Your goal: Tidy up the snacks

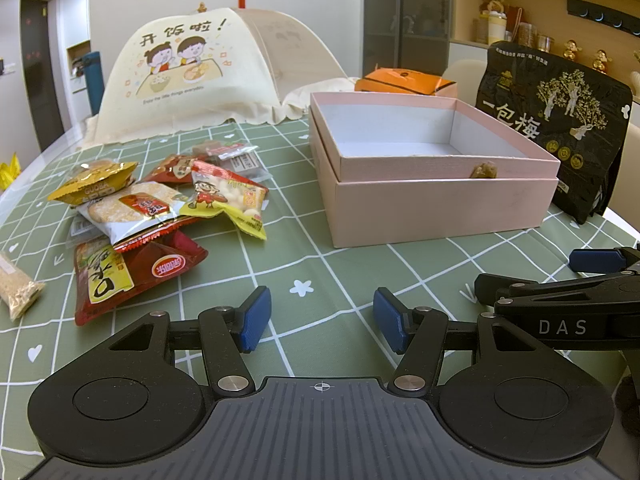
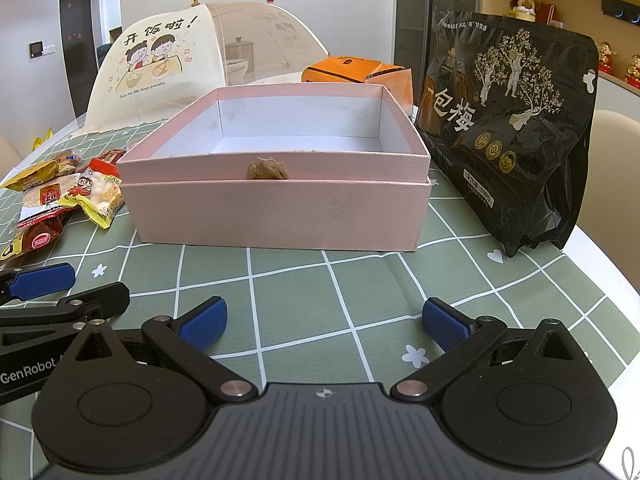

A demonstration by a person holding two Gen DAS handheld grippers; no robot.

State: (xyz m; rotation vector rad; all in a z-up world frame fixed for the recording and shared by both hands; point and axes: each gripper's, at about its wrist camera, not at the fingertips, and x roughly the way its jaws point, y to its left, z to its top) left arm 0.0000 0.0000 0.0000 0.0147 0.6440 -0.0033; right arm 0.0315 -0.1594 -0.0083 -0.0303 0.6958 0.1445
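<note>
An open, empty pink box (image 1: 432,208) (image 2: 276,216) stands on the green checked tablecloth. A pile of small snack packets (image 1: 152,208) (image 2: 60,200) lies to its left: a yellow packet (image 1: 228,200), a rice cracker packet (image 1: 132,208), a red packet (image 1: 132,276) and a gold one (image 1: 96,180). A large black plum bag (image 1: 556,124) (image 2: 512,128) stands right of the box. My left gripper (image 1: 320,318) is open and empty, low over the cloth before the pile and box. My right gripper (image 2: 324,322) is open and empty in front of the box.
A cream mesh food cover (image 1: 192,76) (image 2: 192,64) stands behind the snacks. An orange box (image 1: 404,80) (image 2: 360,72) sits behind the pink box. A pale grain bar packet (image 1: 16,284) lies at the far left. The table edge curves at the right (image 2: 608,264).
</note>
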